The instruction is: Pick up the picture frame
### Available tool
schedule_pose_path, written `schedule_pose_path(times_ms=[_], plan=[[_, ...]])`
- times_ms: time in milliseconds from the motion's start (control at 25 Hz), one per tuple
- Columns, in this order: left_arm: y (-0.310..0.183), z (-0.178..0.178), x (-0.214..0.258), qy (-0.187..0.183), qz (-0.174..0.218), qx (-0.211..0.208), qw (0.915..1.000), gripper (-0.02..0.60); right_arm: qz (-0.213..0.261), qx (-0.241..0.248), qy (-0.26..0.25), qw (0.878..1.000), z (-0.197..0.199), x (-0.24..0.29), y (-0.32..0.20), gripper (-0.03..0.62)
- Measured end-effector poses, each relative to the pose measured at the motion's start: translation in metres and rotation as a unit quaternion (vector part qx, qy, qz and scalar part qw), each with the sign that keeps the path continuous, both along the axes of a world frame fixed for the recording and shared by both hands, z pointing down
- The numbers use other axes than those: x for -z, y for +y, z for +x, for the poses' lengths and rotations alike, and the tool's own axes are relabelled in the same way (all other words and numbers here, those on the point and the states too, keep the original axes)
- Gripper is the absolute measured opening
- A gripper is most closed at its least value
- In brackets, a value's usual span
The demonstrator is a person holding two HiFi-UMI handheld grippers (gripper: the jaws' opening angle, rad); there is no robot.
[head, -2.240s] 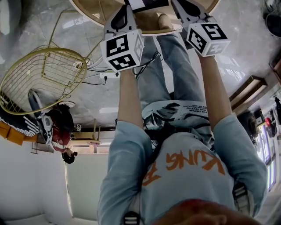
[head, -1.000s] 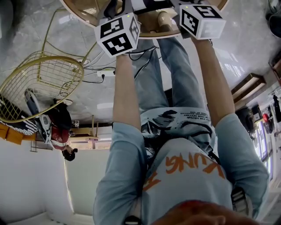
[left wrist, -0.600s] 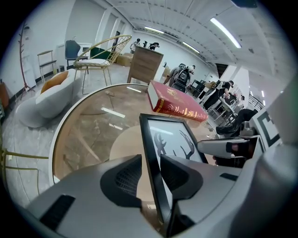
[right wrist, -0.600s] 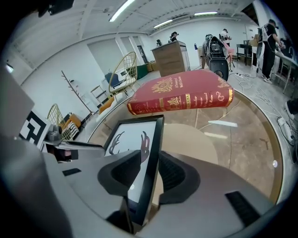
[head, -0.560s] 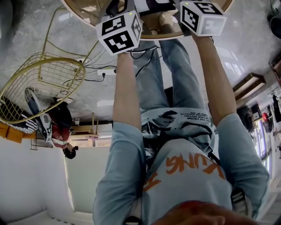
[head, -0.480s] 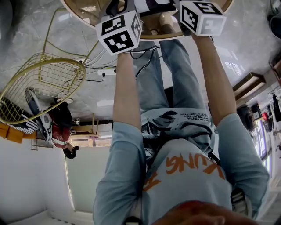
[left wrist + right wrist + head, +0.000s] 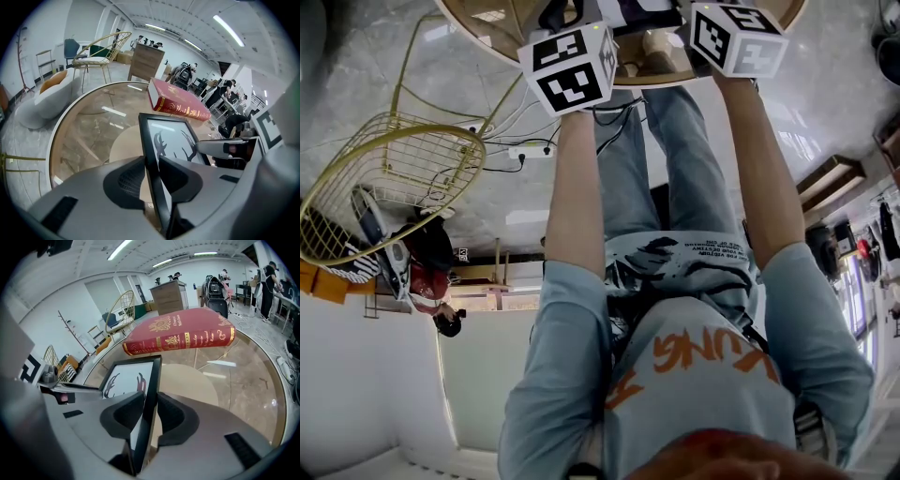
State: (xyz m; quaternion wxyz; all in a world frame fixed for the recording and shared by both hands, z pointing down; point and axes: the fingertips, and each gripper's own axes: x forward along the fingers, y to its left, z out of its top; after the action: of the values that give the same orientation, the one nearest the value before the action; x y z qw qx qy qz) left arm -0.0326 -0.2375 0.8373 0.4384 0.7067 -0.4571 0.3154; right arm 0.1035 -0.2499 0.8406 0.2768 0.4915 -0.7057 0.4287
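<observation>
A black picture frame (image 7: 174, 140) with an antler print stands nearly upright on the round glass table (image 7: 89, 131). My left gripper (image 7: 151, 161) has the frame's left edge between its jaws, which are closing, and both pads touch the edge. My right gripper (image 7: 150, 401) has the opposite edge of the frame (image 7: 125, 380) between its closing jaws, pads against it on both sides. In the head view only the marker cubes of the left gripper (image 7: 572, 67) and the right gripper (image 7: 736, 37) show, at the table's rim.
A thick red book (image 7: 183, 336) lies on the table just behind the frame. A gold wire chair (image 7: 384, 178) stands beside the table on the left. A wooden cabinet (image 7: 145, 61) and people at desks are farther back.
Since the earliest frame both marker cubes have slid toward the top of the head view, over the table. In the last half second they barely shift.
</observation>
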Motion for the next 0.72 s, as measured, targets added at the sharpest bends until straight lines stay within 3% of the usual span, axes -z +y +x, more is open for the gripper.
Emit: schedule_pose_path(times_ms=[160, 440, 720], plan=[[0.0, 0.003, 0.0, -0.019, -0.003, -0.009, 0.9998, 0.109, -0.001, -0.025, -0.029, 0.999, 0.003, 0.001, -0.001, 0.087], [0.002, -0.004, 0.003, -0.017, 0.001, 0.029, 0.9994, 0.094, -0.007, -0.036, -0.009, 0.999, -0.004, 0.015, -0.002, 0.072], [0.008, -0.004, 0.019, -0.007, 0.027, 0.034, 0.999, 0.083, 0.019, -0.048, -0.022, 0.998, 0.001, 0.027, 0.015, 0.071]])
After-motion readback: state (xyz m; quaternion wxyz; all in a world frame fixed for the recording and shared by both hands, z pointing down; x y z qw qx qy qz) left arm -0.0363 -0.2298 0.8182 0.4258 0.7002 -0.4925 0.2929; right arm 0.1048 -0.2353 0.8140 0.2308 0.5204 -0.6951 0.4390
